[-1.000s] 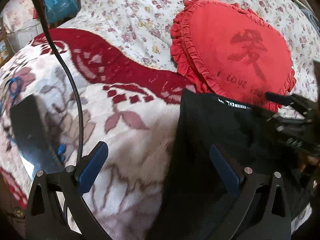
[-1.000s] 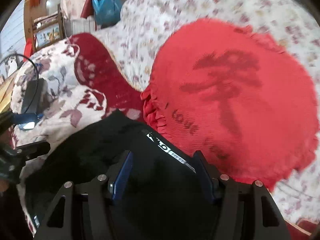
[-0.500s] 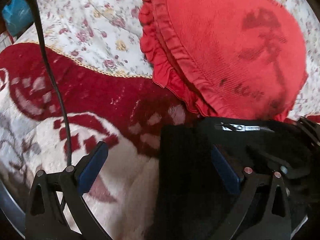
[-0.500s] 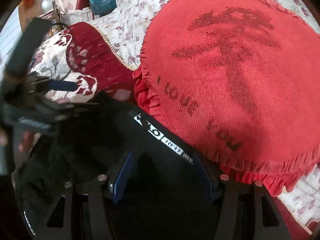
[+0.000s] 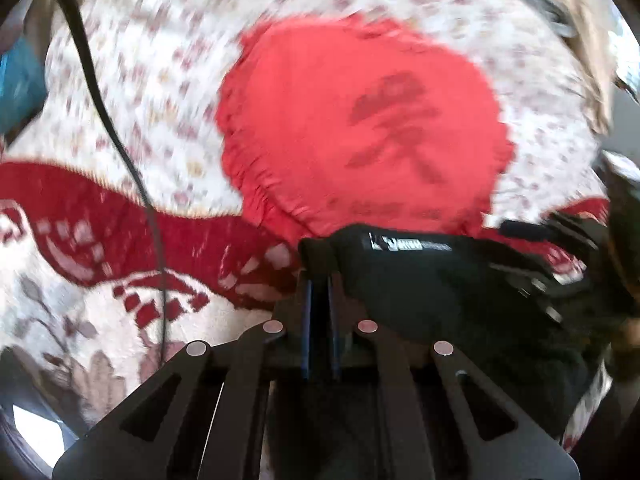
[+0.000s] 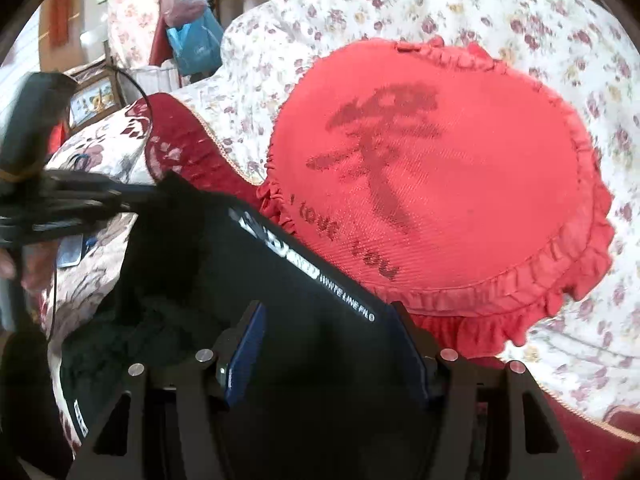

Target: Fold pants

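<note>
Your left gripper (image 5: pixel 319 280) has its blue-padded fingers pinched together on the left corner of the black pants (image 5: pixel 436 280), right at the waistband edge. Your right gripper (image 6: pixel 326 336) holds its fingers apart, one on either side of the waistband with the white lettering; whether the pads touch the cloth is unclear. The pants lie on the red-and-white patterned blanket (image 5: pixel 100 288), their top edge just against the red heart-shaped pillow (image 6: pixel 440 184). A black cable (image 5: pixel 120 144) trails across the blanket on the left.
</note>
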A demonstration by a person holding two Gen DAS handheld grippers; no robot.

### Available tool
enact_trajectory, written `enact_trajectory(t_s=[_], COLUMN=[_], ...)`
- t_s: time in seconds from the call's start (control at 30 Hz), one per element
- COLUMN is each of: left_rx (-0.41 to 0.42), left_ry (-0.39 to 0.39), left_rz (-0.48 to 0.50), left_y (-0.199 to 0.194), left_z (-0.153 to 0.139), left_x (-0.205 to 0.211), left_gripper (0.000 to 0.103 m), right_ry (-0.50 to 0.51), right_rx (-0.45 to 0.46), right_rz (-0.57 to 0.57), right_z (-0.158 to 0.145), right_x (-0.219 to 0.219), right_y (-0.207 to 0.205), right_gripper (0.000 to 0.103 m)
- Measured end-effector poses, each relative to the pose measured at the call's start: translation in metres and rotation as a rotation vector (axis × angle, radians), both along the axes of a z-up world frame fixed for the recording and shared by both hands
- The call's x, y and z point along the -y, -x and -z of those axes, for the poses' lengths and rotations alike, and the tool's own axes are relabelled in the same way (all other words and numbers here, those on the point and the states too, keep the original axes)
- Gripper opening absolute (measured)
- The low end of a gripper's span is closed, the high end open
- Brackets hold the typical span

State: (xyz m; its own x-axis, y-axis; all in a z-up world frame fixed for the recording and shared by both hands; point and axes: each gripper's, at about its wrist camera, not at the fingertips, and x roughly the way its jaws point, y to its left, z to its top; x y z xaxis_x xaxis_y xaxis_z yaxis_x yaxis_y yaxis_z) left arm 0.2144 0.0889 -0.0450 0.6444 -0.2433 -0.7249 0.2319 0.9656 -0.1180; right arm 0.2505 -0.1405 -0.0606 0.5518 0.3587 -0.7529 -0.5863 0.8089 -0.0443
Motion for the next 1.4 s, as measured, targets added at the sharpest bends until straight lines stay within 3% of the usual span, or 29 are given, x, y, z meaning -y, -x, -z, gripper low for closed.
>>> enact_trajectory(t_s=[0.2, 0.27, 0.43, 0.47, 0.5, 0.53, 0.57, 0.6, 0.67, 0.8, 0.97, 1.13, 1.33, 1.4], left_rx=[0.017, 0.018, 0.015, 0.008, 0.003, 0.002, 0.002, 0.003, 0.006, 0.009, -0.019, -0.073, -0.062, -0.038], left_ry=[0.070, 0.056, 0.017, 0.018, 0.018, 0.020, 0.025, 0.032, 0.033, 0.047, 0.075, 0.032, -0.008, -0.027], left_rz=[0.058, 0.066, 0.074, 0.073, 0.071, 0.069, 0.067, 0.065, 0.062, 0.041, 0.032, -0.038, -0.111, -0.100], left_y=[0.047, 0.060, 0.080, 0.078, 0.075, 0.073, 0.072, 0.069, 0.068, 0.071, 0.094, 0.125, 0.149, 0.153], left_z=[-0.018, -0.018, -0.012, -0.010, -0.008, -0.006, -0.005, -0.005, -0.005, -0.008, -0.006, 0.005, -0.003, -0.008], left_x=[-0.005, -0.004, -0.001, -0.003, -0.005, -0.007, -0.007, -0.008, -0.010, -0.024, -0.043, -0.066, -0.082, -0.073], left_gripper=[0.006, 0.006, 0.006, 0.006, 0.006, 0.006, 0.006, 0.006, 0.006, 0.006, 0.006, 0.007, 0.007, 0.007], right_ry=[0.013, 0.046, 0.103, 0.110, 0.122, 0.128, 0.139, 0.161, 0.169, 0.086, -0.005, -0.082, -0.062, -0.102], right_rx=[-0.009, -0.005, 0.000, -0.005, -0.010, -0.018, -0.020, -0.007, 0.016, 0.031, 0.042, -0.057, -0.211, -0.219], right_rz=[-0.077, -0.116, -0.229, -0.243, -0.268, -0.290, -0.310, -0.322, -0.310, -0.257, -0.295, -0.274, -0.213, -0.185], right_z=[-0.007, -0.004, -0.002, 0.000, 0.002, 0.004, 0.006, 0.007, 0.006, -0.015, -0.033, 0.005, 0.070, 0.071], right_x=[-0.015, -0.026, -0.051, -0.053, -0.058, -0.062, -0.064, -0.067, -0.066, -0.040, -0.029, -0.042, -0.058, -0.052], right_y=[0.003, -0.002, -0.018, -0.019, -0.020, -0.019, -0.017, -0.012, -0.003, 0.027, 0.125, 0.192, 0.207, 0.207], right_gripper=[0.064, 0.071, 0.071, 0.061, 0.038, 0.028, 0.011, 0.008, 0.006, 0.006, 0.005, 0.004, 0.005, 0.007])
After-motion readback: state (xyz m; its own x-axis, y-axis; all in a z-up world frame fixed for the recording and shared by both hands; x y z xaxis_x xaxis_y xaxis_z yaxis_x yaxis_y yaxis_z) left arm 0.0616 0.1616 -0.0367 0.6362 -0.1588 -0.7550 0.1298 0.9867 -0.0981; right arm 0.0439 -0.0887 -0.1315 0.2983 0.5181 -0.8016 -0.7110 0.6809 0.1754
